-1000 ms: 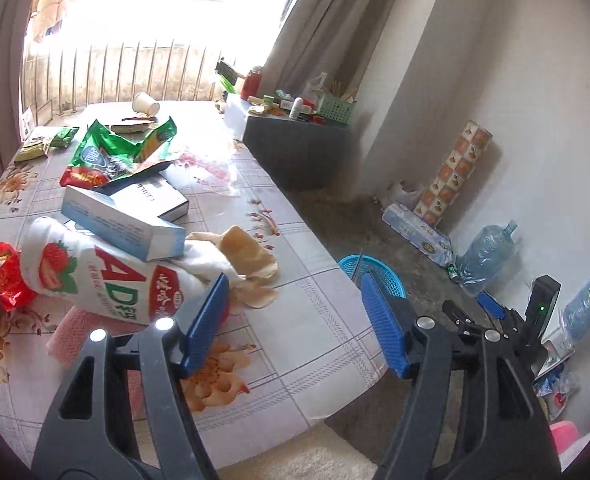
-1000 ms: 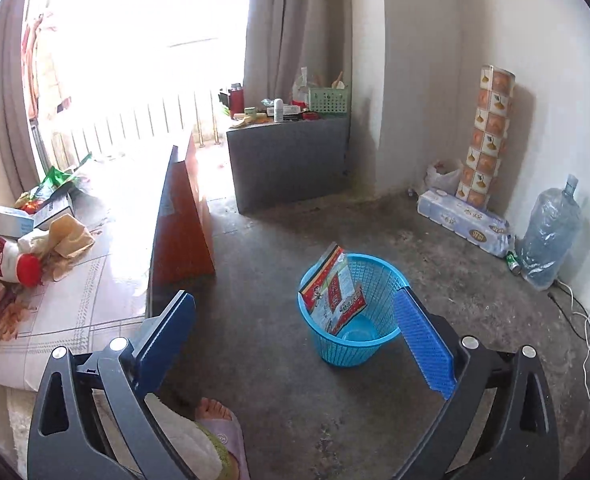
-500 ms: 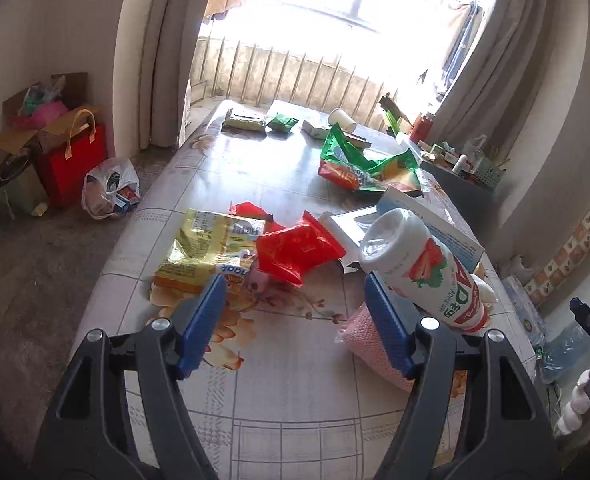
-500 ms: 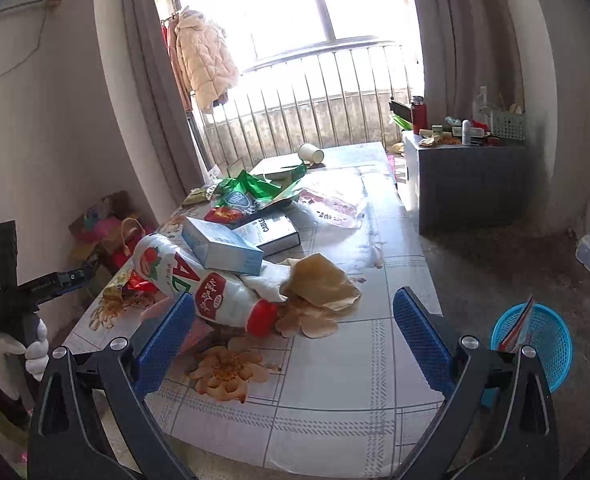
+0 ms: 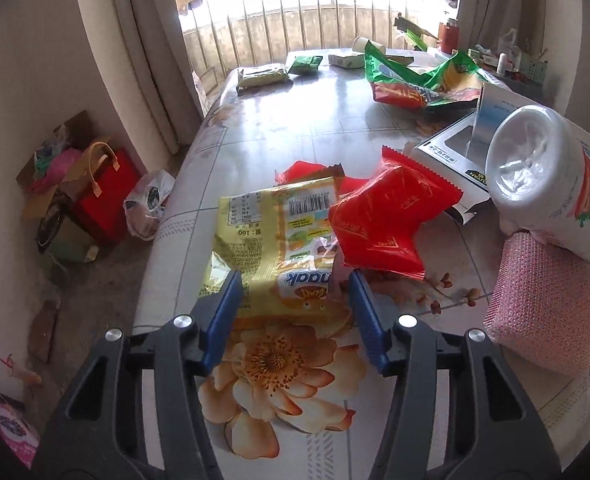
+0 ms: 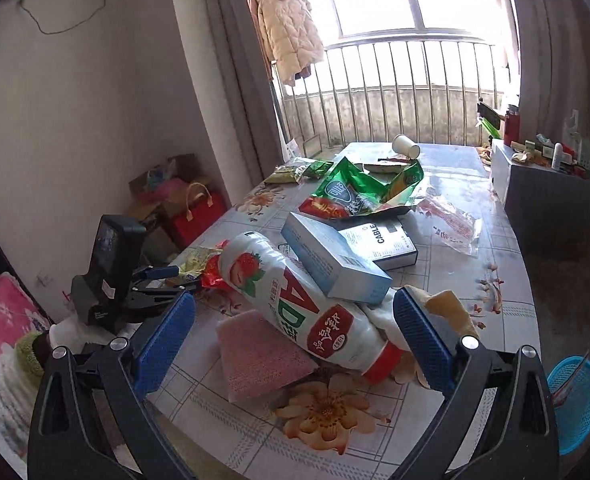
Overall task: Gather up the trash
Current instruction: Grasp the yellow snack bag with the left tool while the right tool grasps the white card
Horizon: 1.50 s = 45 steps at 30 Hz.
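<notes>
both views low, sharing table (image 5: 319, 120)

Your table (image 5: 295, 120) wears a glossy tiled cloth printed with orange flowers. Lying on it you have a yellow snack packet (image 5: 271, 240), a red wrapper (image 5: 383, 220), a pink sponge (image 5: 543, 312), a green bag (image 6: 359, 192), a paper cup (image 6: 405, 146) tipped over, and a black cable box (image 6: 387, 240). On the floor stands a blue basket (image 6: 575, 400).

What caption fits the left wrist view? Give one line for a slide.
Open left claw poised at the yellow snack wrapper on the littered table, a red wrapper beside it.
</notes>
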Tool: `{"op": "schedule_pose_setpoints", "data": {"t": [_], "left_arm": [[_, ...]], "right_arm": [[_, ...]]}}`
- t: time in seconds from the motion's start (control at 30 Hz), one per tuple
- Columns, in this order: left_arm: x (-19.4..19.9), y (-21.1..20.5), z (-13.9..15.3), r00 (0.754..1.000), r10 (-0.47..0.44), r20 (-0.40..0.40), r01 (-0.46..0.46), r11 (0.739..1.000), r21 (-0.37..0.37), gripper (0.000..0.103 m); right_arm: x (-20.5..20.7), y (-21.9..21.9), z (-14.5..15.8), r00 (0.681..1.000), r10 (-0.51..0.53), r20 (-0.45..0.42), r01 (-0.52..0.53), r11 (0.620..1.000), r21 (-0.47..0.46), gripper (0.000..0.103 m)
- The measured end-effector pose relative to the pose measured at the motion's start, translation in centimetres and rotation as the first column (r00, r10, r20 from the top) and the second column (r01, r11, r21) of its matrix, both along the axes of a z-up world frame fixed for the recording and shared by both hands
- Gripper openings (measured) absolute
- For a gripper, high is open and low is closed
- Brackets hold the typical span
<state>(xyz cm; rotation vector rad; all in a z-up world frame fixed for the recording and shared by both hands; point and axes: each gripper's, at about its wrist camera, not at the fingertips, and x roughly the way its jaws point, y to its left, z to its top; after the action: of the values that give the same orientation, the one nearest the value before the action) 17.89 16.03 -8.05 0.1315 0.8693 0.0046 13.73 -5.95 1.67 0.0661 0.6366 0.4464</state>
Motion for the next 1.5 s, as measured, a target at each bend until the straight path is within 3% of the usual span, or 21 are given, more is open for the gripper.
{"op": "schedule_pose_setpoints", "data": {"t": [0.1, 0.27, 0.4, 0.6, 0.77, 1.03, 1.13, 1.3, 1.43, 1.5], "left_arm": [[0.2, 0.3, -0.1, 1.0, 0.002, 0.009, -0.002, 1.0, -0.011, 0.039], [-0.2, 0.7, -0.2, 1.0, 0.005, 0.03, -0.004, 1.0, -0.025, 0.037], [-0.8, 1.3, -0.4, 0.999, 0.013, 0.036, -0.012, 0.999, -0.04, 0.036], [-1.9, 2.2, -0.1, 0.998, 0.029, 0.046, -0.026, 0.997, -0.07, 0.035], [-2.5, 3.1, 0.4, 0.997, 0.05, 0.056, -0.044, 0.993, -0.113, 0.035], [-3.0, 4.3, 0.7, 0.996, 0.071, 0.062, -0.06, 0.984, -0.168, 0.035], [-3.0, 4.6, 0.7, 0.995, 0.078, 0.061, -0.066, 0.98, -0.186, 0.035], [-3.2, 5.0, 0.9, 0.993, 0.096, 0.07, -0.08, 0.976, -0.204, 0.035], [-3.4, 5.2, 1.4, 0.99, 0.112, 0.082, -0.092, 0.973, -0.213, 0.035], [-3.6, 5.4, 1.8, 0.989, 0.119, 0.089, -0.097, 0.971, -0.217, 0.035]], "right_arm": [[1.3, 1.2, 0.0, 0.998, 0.052, -0.024, -0.053, 0.997, -0.051, 0.096], [3.3, 3.1, 0.0, 0.993, 0.115, -0.036, -0.118, 0.984, -0.135, 0.096], [5.7, 2.7, 0.7, 0.989, 0.132, -0.062, -0.137, 0.986, -0.097, 0.096], [12.9, 1.0, 0.2, 0.952, 0.171, -0.255, -0.18, 0.984, -0.011, 0.096], [19.0, 0.9, -3.2, 0.822, 0.239, -0.517, -0.25, 0.967, 0.05, 0.096], [22.9, 1.4, -7.0, 0.667, 0.31, -0.678, -0.304, 0.943, 0.133, 0.096], [23.2, 2.0, -8.1, 0.626, 0.309, -0.715, -0.323, 0.938, 0.123, 0.096], [23.5, 2.2, -8.5, 0.622, 0.302, -0.723, -0.308, 0.943, 0.129, 0.096], [23.2, 1.6, -7.8, 0.632, 0.315, -0.708, -0.283, 0.944, 0.167, 0.075], [23.1, 0.9, -7.2, 0.653, 0.301, -0.695, -0.262, 0.951, 0.165, 0.073]]}}
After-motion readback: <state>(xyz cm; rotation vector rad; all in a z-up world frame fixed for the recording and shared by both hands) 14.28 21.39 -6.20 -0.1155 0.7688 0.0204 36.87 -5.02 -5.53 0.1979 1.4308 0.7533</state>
